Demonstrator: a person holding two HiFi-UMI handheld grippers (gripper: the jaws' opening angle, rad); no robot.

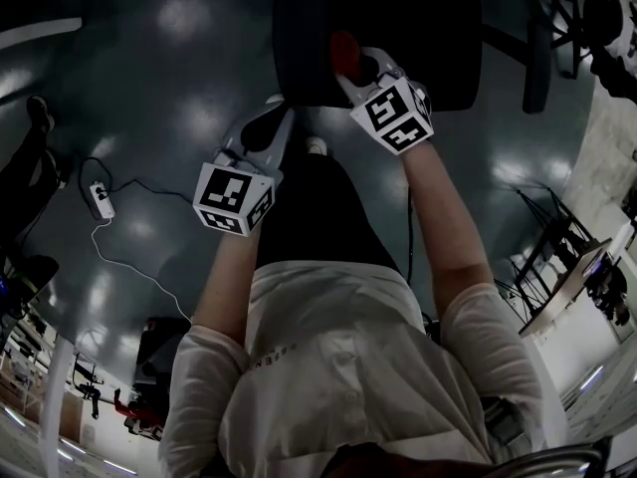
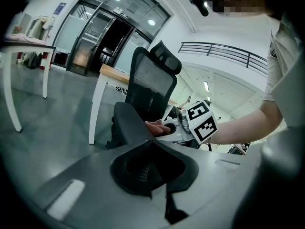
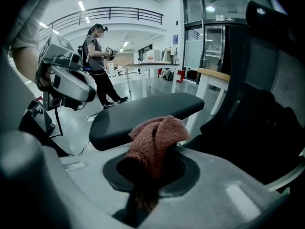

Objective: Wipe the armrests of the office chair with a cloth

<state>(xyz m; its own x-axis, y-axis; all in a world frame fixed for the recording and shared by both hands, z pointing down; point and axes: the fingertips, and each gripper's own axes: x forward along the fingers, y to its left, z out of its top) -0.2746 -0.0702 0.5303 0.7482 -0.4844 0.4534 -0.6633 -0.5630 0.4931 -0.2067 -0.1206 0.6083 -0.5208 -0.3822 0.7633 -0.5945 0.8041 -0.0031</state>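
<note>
Both forearms (image 1: 438, 227) extend toward upper frame; the right gripper (image 1: 352, 72) clamps a rust-red knitted cloth (image 3: 155, 142) near a black padded armrest (image 3: 143, 114), the left gripper (image 1: 271, 118) closed, empty.

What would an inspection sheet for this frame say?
Surface: glossy grey floor; no worktop.
Job's things: office chair; red cloth held near its armrest.
Clutter: nothing seen.
Grippers: right gripper fingers shut on the cloth; left gripper shut, empty.
Cables: power strip and white cable on floor.
Surroundings: white tables, glass doors, a person mid-stride.
</note>
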